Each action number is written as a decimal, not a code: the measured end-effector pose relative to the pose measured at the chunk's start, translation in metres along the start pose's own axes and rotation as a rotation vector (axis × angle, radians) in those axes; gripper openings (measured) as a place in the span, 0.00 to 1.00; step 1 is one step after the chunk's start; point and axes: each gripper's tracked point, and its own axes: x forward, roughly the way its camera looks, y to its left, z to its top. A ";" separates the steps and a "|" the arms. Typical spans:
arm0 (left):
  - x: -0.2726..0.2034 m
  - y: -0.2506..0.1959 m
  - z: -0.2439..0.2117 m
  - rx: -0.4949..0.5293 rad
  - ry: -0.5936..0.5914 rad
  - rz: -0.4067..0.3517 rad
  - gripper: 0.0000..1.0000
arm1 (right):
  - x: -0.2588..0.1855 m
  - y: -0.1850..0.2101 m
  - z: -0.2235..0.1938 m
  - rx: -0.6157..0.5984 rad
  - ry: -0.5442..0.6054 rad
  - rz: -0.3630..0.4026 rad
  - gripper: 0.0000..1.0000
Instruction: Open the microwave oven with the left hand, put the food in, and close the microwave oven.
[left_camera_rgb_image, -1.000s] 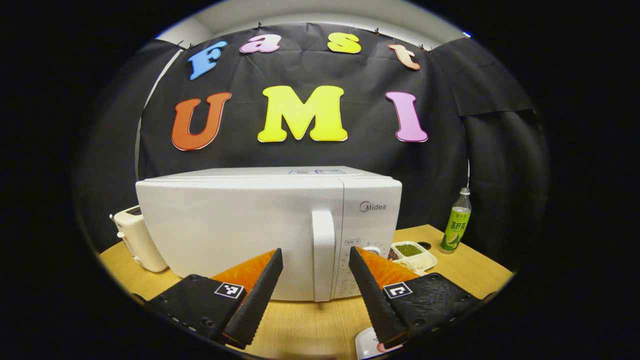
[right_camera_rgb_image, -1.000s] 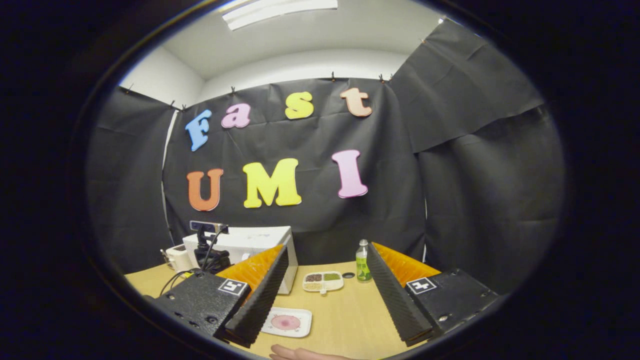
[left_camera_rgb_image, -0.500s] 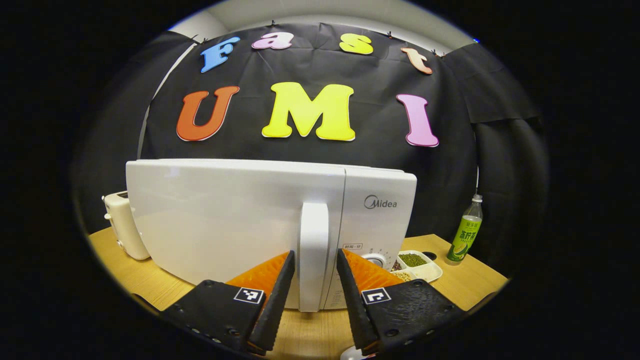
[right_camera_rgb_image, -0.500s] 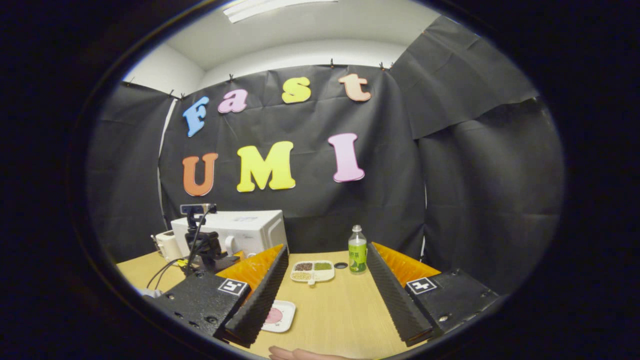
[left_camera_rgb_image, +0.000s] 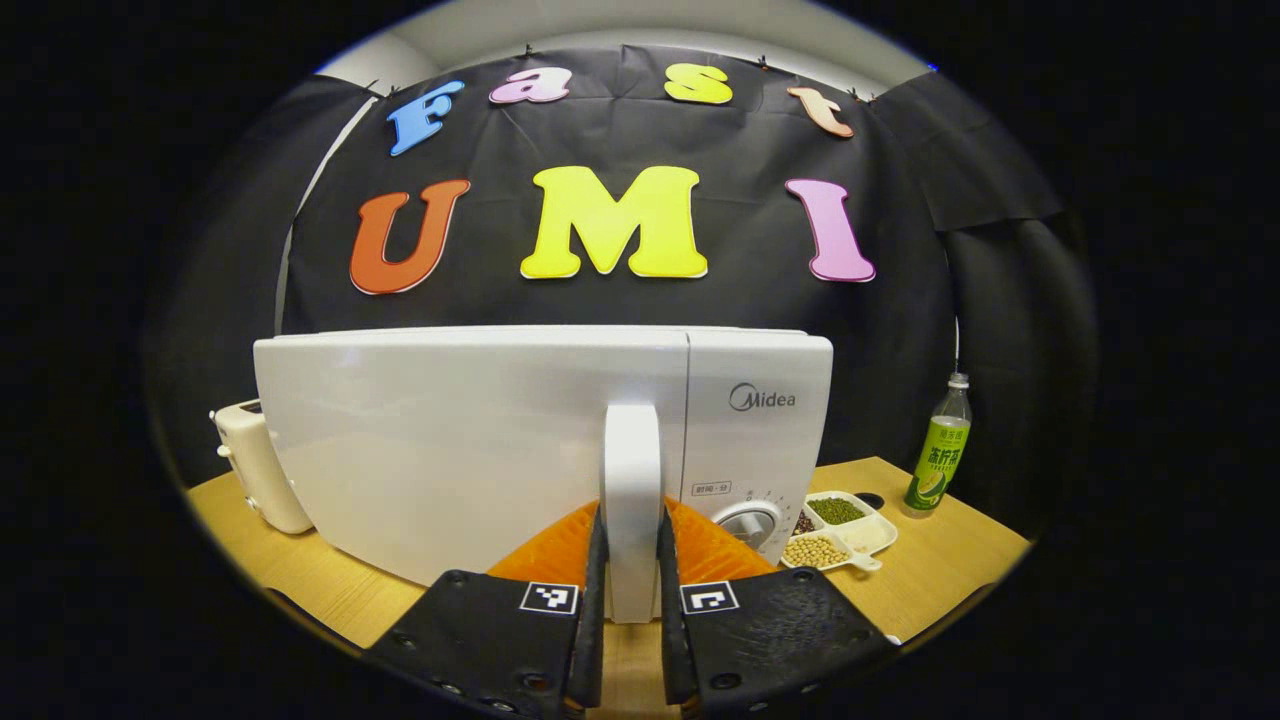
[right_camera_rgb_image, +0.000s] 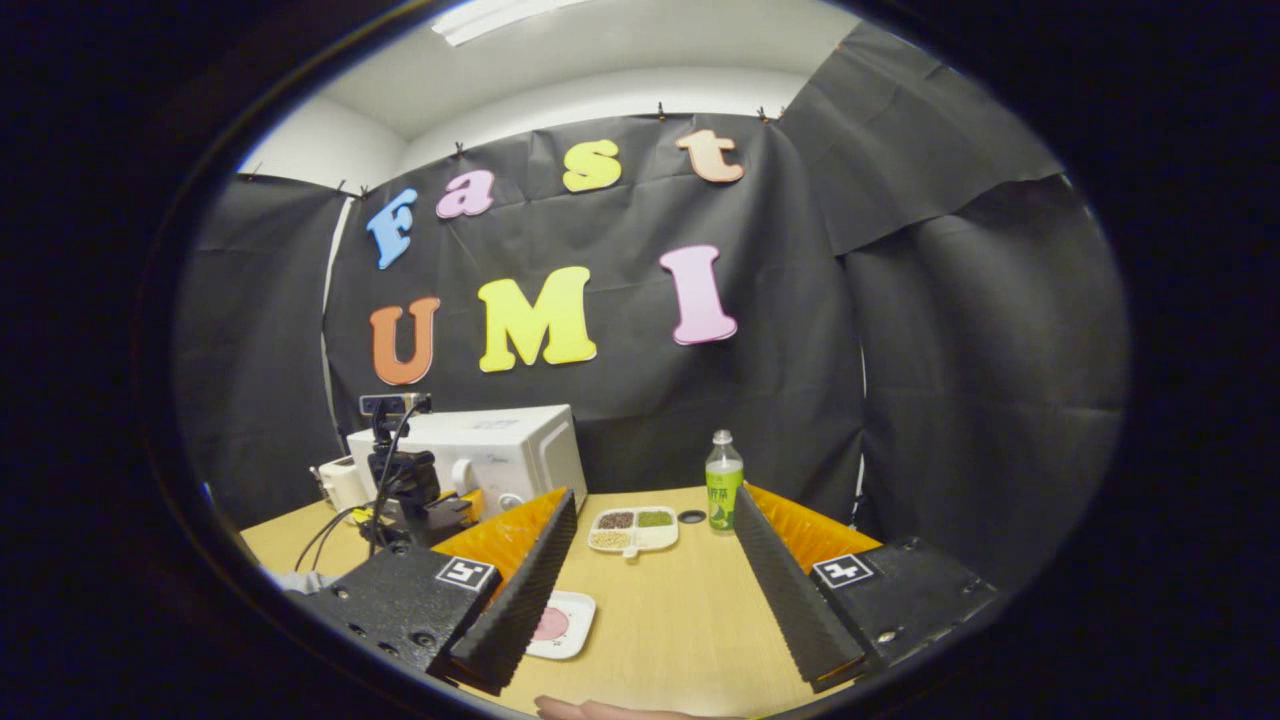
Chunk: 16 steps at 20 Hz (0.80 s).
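A white microwave oven (left_camera_rgb_image: 460, 440) stands on the wooden table (left_camera_rgb_image: 940, 560), its door closed. My left gripper (left_camera_rgb_image: 632, 590) is shut on the door's upright white handle (left_camera_rgb_image: 632, 480), both fingers pressed against its lower part. In the right gripper view the same microwave (right_camera_rgb_image: 500, 455) sits far off at the left, with the left gripper (right_camera_rgb_image: 410, 495) in front of it. My right gripper (right_camera_rgb_image: 645, 590) is open above the table with nothing between its fingers. A white plate of pink food (right_camera_rgb_image: 562, 624) lies just beyond its left finger.
A white toaster (left_camera_rgb_image: 250, 465) stands left of the microwave. A divided white dish of beans (left_camera_rgb_image: 840, 530) and a green bottle (left_camera_rgb_image: 938, 455) are at the right, also dish (right_camera_rgb_image: 632, 528) and bottle (right_camera_rgb_image: 723, 482). A hand (right_camera_rgb_image: 610, 710) shows at the bottom edge.
My left gripper moved in on the microwave's handle and closed from wide open to shut on it. The right gripper stayed open and shifted a little.
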 end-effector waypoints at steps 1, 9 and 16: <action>-0.002 -0.001 0.002 0.014 0.006 -0.001 0.10 | 0.000 0.000 -0.001 -0.009 -0.002 -0.004 1.00; -0.005 -0.002 0.001 0.019 0.018 -0.035 0.09 | -0.001 0.003 -0.004 -0.020 0.006 -0.003 0.91; 0.000 0.001 0.002 0.037 0.002 -0.031 0.08 | 0.001 0.003 -0.010 -0.005 0.017 -0.003 1.00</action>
